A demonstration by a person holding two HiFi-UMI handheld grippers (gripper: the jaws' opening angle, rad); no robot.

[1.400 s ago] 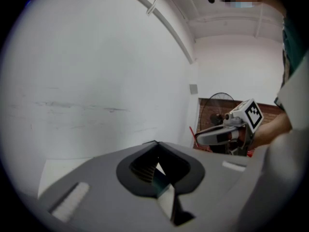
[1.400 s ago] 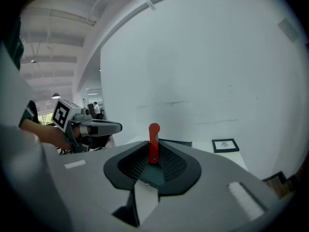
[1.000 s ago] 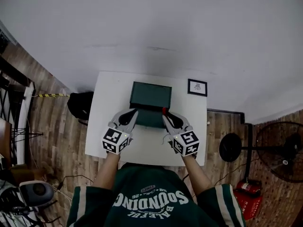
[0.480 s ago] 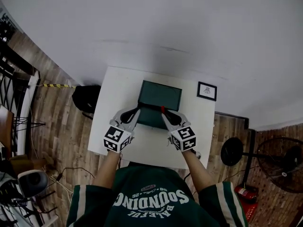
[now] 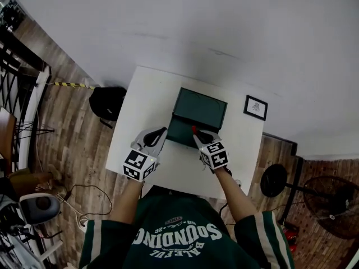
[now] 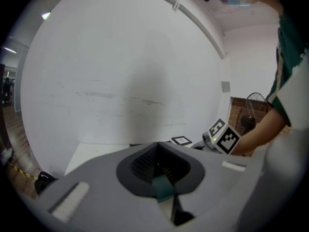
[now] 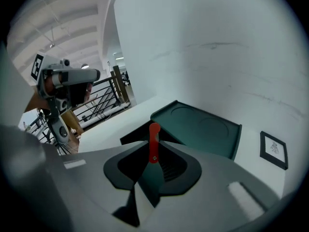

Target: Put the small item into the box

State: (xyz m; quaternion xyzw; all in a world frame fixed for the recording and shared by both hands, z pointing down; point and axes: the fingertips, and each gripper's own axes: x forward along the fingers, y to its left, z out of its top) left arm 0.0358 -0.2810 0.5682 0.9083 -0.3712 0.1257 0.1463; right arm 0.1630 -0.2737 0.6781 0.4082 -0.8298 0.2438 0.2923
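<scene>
Surfaces: table (image 5: 140, 108) looks white, matt, smooth; box (image 5: 199, 109) dark green, matt, plastic-looking; small red item (image 7: 153, 139) smooth plastic, slight sheen; floor (image 5: 67, 133) grained wood planks.

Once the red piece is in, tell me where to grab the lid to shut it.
Pinch the lid at its far right corner, coming from the right. It lies open behind the box, thin with a raised rim for the tongs; the near edge looks hinged. The right tongs hold the red piece.
</scene>
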